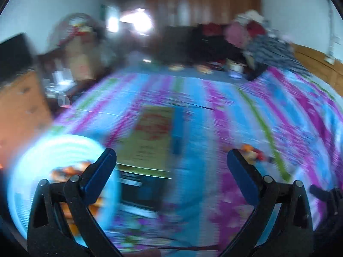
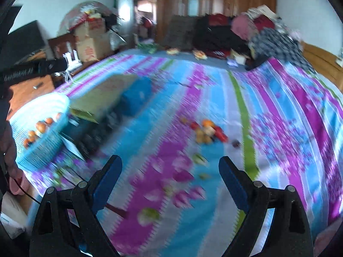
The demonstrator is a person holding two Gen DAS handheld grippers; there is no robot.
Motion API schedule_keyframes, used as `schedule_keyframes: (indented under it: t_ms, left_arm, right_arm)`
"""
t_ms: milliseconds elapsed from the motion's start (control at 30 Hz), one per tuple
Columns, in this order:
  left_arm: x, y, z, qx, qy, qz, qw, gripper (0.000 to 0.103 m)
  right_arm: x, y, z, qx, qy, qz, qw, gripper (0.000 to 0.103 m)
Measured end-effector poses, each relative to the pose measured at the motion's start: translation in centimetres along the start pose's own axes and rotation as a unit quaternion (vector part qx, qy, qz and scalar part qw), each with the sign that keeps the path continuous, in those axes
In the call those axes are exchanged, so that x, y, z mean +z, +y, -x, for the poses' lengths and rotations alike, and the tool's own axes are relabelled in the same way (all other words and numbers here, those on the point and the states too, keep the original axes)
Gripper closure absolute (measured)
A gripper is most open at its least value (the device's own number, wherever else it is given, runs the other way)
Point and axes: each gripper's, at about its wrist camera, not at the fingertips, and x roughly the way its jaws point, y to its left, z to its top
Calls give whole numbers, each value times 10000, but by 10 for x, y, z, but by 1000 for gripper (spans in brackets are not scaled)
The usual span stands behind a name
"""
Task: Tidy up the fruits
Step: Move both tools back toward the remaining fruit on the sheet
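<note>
- Both the left gripper (image 1: 170, 159) and the right gripper (image 2: 170, 167) hang with jaws spread wide and nothing between them.
- Near the left gripper sits the blue basket (image 1: 42, 150), already holding several oranges; a careless swing could clip its rim and tip it on the soft bedspread (image 2: 278, 107).
- Ahead of the right gripper lies the loose pile of fruits (image 2: 206, 131), well apart from the basket. Both views are blurred, so a grab could land between pieces and roll them away.
- Beside the basket, the cardboard box (image 2: 107, 92) could snag a carry across.
</note>
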Motion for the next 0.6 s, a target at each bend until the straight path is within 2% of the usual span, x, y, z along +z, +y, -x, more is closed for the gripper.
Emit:
schedule_keyframes:
  t_ms: [33, 133, 233, 300, 367, 500, 600]
  left_arm:
    - [-9, -20, -12, -318, 162, -111, 9993, 0]
    - [-39, -61, -44, -780, 683, -486, 9934, 0]
    - [-79, -104, -79, -1027, 1222, -952, 9826, 0]
    - [-98, -116, -97, -968, 1481, -1124, 9778, 0]
    - [-116, -116, -115, -861, 1766, -1068, 9747, 0]
    - [-131, -97, -132, -589, 2003, -801, 9747, 0]
    - [-145, -89, -148, -378, 2180, -652, 9730, 0]
  right_arm:
    - [-9, -10, -2, -71, 96, -74, 9999, 10]
    - [-39, -44, -7, -278, 384, -368, 9982, 10]
    - [-63, -71, -13, -449, 578, -629, 9953, 10]
    - [-77, -88, -18, -544, 748, -808, 9924, 10]
    - [-85, -98, -23, -589, 798, -873, 9912, 10]
    - [-99, -107, -42, -646, 889, -804, 9907, 10]
    - [-110, -108, -60, -695, 973, -500, 9916, 10]
